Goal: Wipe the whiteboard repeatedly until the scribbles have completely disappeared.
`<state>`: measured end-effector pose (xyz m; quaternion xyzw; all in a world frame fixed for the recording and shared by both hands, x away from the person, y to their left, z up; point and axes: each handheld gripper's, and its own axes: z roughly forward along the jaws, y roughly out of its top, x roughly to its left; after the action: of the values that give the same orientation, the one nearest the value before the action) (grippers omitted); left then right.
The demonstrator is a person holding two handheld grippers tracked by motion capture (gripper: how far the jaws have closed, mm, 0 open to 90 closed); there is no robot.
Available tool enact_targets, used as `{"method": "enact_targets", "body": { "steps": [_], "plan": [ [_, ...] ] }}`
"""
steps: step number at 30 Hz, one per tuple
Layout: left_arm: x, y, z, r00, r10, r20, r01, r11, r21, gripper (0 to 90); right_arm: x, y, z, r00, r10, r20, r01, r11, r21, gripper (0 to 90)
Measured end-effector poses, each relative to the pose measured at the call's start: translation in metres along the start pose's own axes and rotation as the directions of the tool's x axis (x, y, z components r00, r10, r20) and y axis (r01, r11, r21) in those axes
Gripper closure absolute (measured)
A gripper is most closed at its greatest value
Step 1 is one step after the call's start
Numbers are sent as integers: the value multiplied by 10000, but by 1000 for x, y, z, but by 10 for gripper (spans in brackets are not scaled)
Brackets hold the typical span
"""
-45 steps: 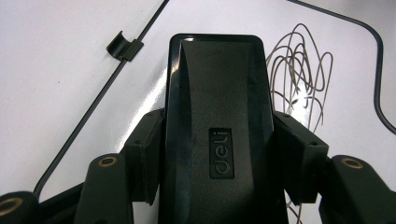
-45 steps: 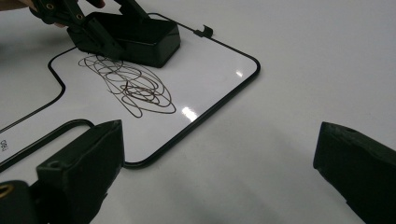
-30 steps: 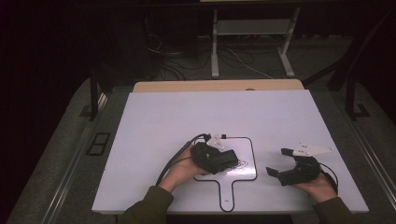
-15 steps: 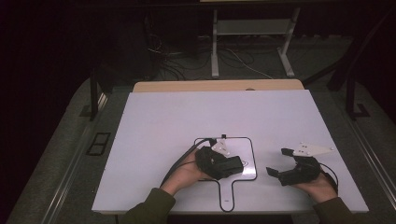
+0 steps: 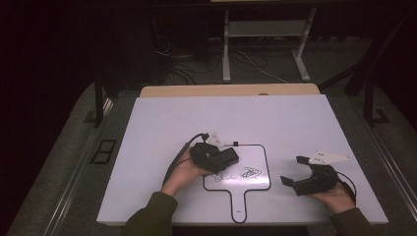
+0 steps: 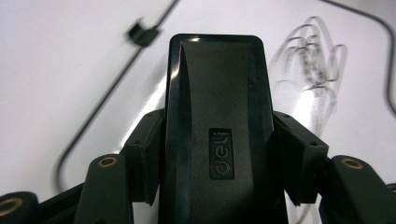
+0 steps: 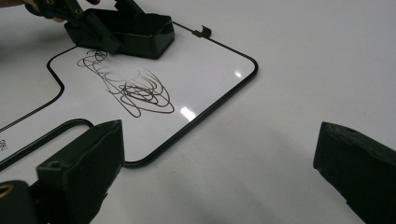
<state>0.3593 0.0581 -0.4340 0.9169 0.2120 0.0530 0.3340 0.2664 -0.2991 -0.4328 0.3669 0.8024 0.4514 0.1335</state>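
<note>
At centre frame, the left gripper clenches a black eraser on the small whiteboard; its scribble remains largely unwiped; the right gripper, lower right, gapes idle.

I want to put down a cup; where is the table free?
The table is bare behind the whiteboard and left of the left gripper with its eraser. It is crowded around the scribble and the right gripper.

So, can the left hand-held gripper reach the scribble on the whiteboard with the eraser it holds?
Probably yes. The left hand-held gripper grips the eraser right beside the scribble on the whiteboard, with nothing between them.
</note>
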Motion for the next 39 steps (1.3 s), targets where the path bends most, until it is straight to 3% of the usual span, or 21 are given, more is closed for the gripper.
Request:
{"method": "enact_targets", "body": {
  "steps": [4,8,14,21,25,28,31,39],
  "plan": [
    [4,-2,-2,9998,-190,-73,189,9998,-78,394,0,0,0,10000,-2,-3,2,10000,13,10],
    [0,-1,0,10000,-55,-4,55,10000,-18,394,0,0,0,10000,-8,-5,8,10000,-3,10],
    [-19,8,7,9973,565,468,-570,9983,98,394,0,0,0,10000,-16,2,16,10000,5,10],
    [-48,17,16,9842,1391,1097,-1411,9899,109,394,0,0,0,10000,-17,5,17,10000,4,10],
    [-65,21,20,9765,1610,1433,-1646,9863,135,394,0,0,0,10000,-13,2,13,10000,1,10],
    [-71,23,21,9700,1862,1565,-1916,9813,201,394,0,0,0,10000,-11,10,11,10000,-2,10],
    [-67,23,22,9723,1628,1676,-1671,9859,117,394,0,0,0,10000,-2,8,2,10000,-5,10],
    [-38,17,16,9893,1078,982,-1091,9940,83,394,0,0,0,10000,11,14,-11,10000,-13,10]
  ]
}}
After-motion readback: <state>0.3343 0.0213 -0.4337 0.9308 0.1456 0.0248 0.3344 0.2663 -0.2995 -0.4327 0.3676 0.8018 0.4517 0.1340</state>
